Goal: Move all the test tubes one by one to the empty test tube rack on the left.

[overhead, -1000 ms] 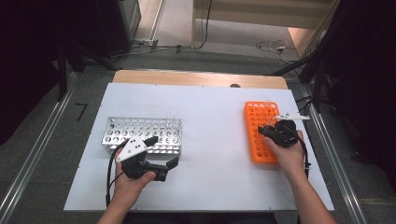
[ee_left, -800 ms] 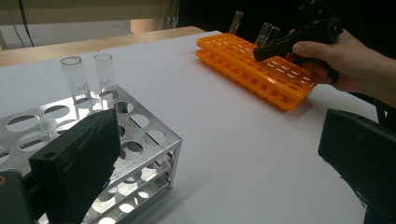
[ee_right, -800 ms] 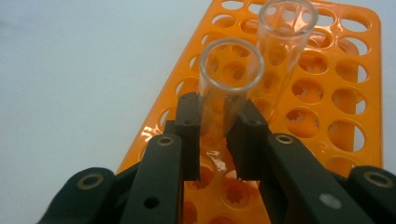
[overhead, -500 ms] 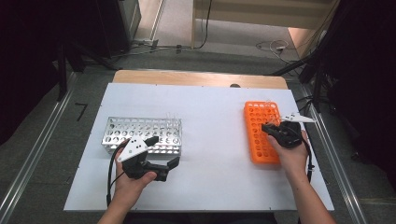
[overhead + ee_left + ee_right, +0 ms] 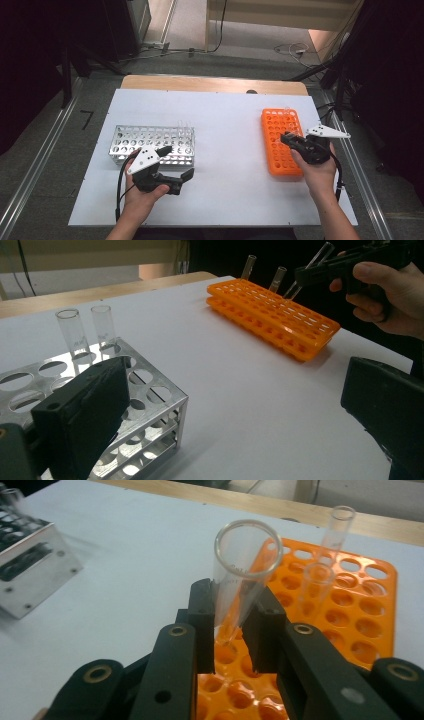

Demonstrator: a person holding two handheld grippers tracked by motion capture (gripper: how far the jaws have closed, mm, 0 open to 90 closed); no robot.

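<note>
At the far left of the table [image 5: 225, 115] I see the metal rack [image 5: 150, 142], lying lengthwise, with two clear tubes [image 5: 75, 332] standing upright in holes at its right end. Just in front of that rack my left gripper [image 5: 177, 167] hangs over the white surface, held in my left hand [image 5: 142, 192]. Its jaws stand wide apart and hold nothing; in the left gripper view one jaw sits beside the rack's near corner and the other is well off to the side.

Bare table lies between the two racks.

To the right, the orange rack [image 5: 281, 140] lies with its long side running away from me. Two tubes stand in it toward the far end [image 5: 320, 587]. My right gripper [image 5: 286, 138] hovers over this rack, gripped by my right hand [image 5: 320, 167]. Its jaws are closed on a glass tube [image 5: 242, 572], pinching it partway down. The tube is tilted, open mouth up, its lower end just above the holes near the rack's middle; whether it touches the rack I cannot tell.
</note>
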